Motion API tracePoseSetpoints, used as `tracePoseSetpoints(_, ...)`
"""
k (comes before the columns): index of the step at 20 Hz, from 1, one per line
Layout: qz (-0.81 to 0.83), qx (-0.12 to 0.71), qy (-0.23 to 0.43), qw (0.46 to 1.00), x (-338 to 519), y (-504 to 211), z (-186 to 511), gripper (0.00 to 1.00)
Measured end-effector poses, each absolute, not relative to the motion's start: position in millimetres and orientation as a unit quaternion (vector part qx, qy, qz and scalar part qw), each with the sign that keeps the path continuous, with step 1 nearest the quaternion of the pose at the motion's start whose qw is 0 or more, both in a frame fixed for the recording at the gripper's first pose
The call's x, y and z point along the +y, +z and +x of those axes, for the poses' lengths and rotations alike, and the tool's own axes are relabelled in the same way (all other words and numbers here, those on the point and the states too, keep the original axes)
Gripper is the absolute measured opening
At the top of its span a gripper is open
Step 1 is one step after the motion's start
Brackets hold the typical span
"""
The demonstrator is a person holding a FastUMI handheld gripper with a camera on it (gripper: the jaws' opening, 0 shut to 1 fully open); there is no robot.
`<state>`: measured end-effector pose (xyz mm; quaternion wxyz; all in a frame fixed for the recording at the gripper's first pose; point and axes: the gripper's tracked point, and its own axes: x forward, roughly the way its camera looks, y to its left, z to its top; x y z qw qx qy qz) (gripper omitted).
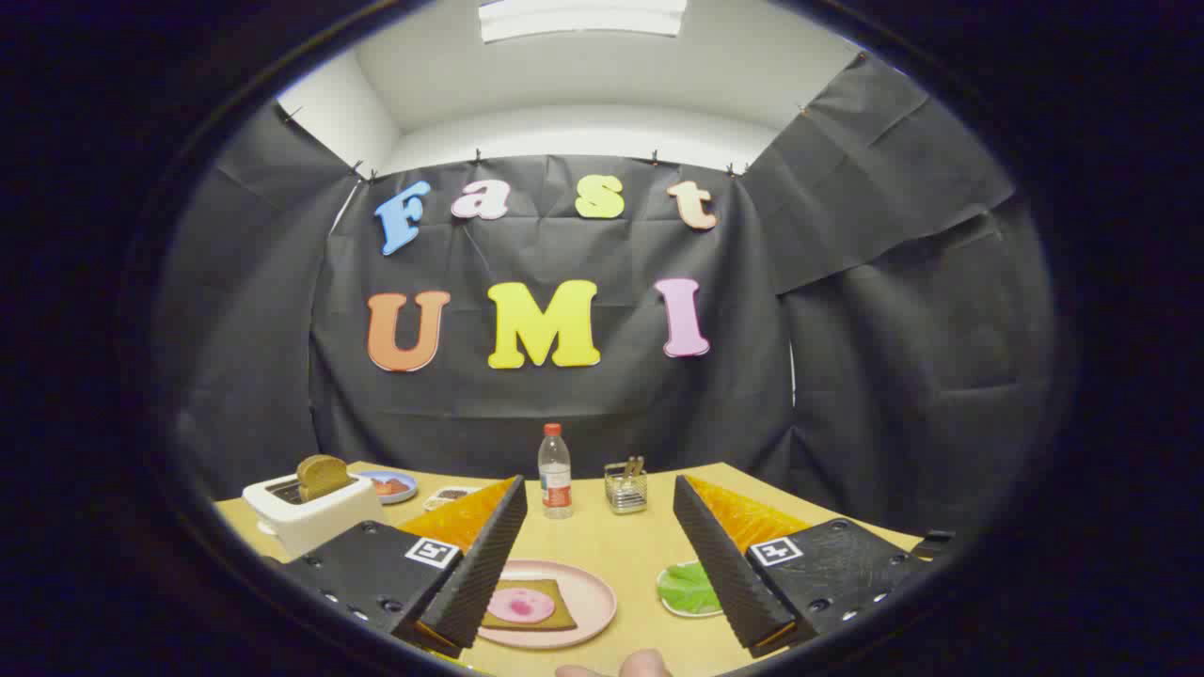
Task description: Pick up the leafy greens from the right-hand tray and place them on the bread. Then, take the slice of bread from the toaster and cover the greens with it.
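Note:
My gripper point(597, 512) hangs above the near side of the wooden table point(602, 545), its fingers wide open with nothing between them. Below the gap, toward the left finger, a pink plate point(593, 602) carries a slice of dark bread point(555, 616) topped with a pink round of meat point(520, 605). The leafy greens point(689, 588) lie on a small white tray point(670, 606), partly hidden behind the right finger. To the far left stands a white toaster point(310, 512) with a brown bread slice point(323, 476) sticking up out of its slot.
A clear water bottle point(555, 470) with a red cap and a wire holder point(625, 487) stand at the back of the table. A small blue plate point(390, 486) and a small dish point(450, 495) sit behind the toaster. A fingertip point(644, 664) shows at the near edge.

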<state>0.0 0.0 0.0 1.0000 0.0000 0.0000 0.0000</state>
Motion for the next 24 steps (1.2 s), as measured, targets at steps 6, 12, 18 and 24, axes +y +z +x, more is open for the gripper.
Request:
tracePoseSetpoints(6, -0.022, -0.007, -0.001, 1.0, 4.2, 8.9, -1.1, 0.96)
tracePoseSetpoints(12, -0.034, -0.003, 0.014, 0.999, 15.7, 7.9, 0.6, 0.96)
tracePoseSetpoints(18, -0.037, -0.008, 0.021, 0.999, 19.2, 13.8, -0.7, 0.95)
tracePoseSetpoints(24, -0.048, 0.004, 0.035, 0.998, 12.9, 10.4, -0.7, 0.95)
